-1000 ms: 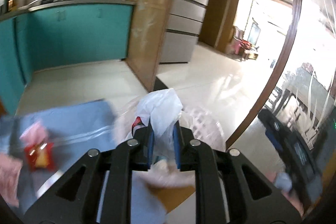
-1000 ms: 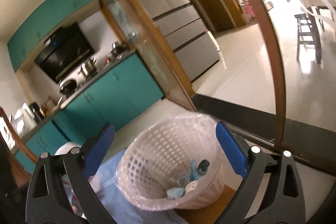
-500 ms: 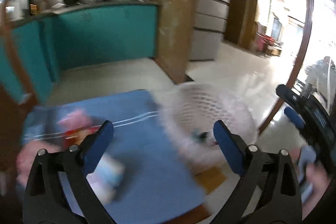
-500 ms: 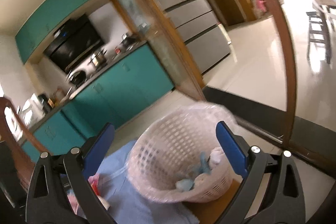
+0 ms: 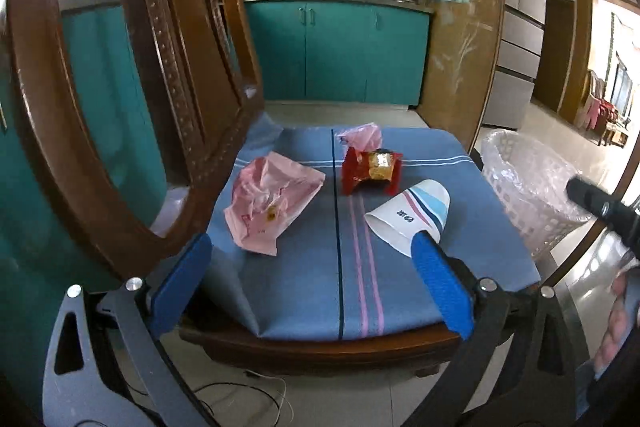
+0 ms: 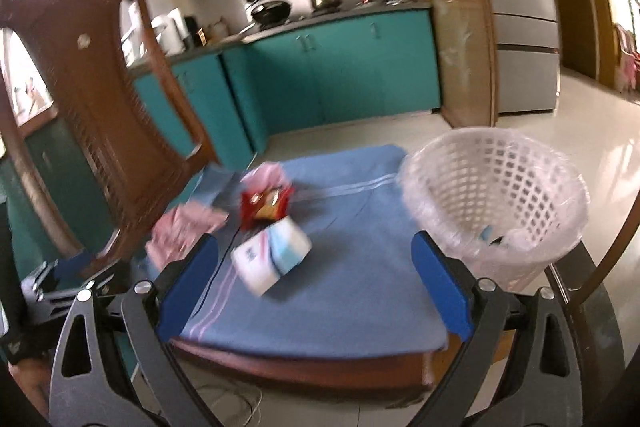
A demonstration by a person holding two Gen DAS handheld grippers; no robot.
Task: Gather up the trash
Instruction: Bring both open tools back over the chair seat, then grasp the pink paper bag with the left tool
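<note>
Looking at what's left, both tools are empty with jaws spread wide: the left gripper (image 5: 312, 267) hangs over the near edge of the blue cloth (image 5: 472, 219), and the right gripper (image 6: 316, 271) hovers over the same edge from a bit further right.

Trash on the cloth: a paper cup (image 5: 408, 217) lying on its side near the middle, a red snack wrapper (image 5: 370, 169) just behind it, a small pink bag (image 5: 362, 135) behind that, and a crumpled pink bag (image 5: 268, 201) off to the left next to the chair back (image 5: 132, 131). The basket (image 6: 496, 203) sits at the right edge of the cloth, with some scraps already at the bottom.

Stuff that could go sideways, as I see it:

- The cup is on its side, so a pinch across the round wall could make it roll or squash flat and pop out. Grabbing the rim looks safer.
- The pink bags are thin film lying flat. The fingers could easily bite the cloth too and drag the whole cover, shoving the other bits around or off the seat.
- The basket looks light and is lined with loose plastic. Bumping its rim on the way in might tip it or push it away.
- The left tool works close to the chair back, so a wide swing could clip the wood.
</note>
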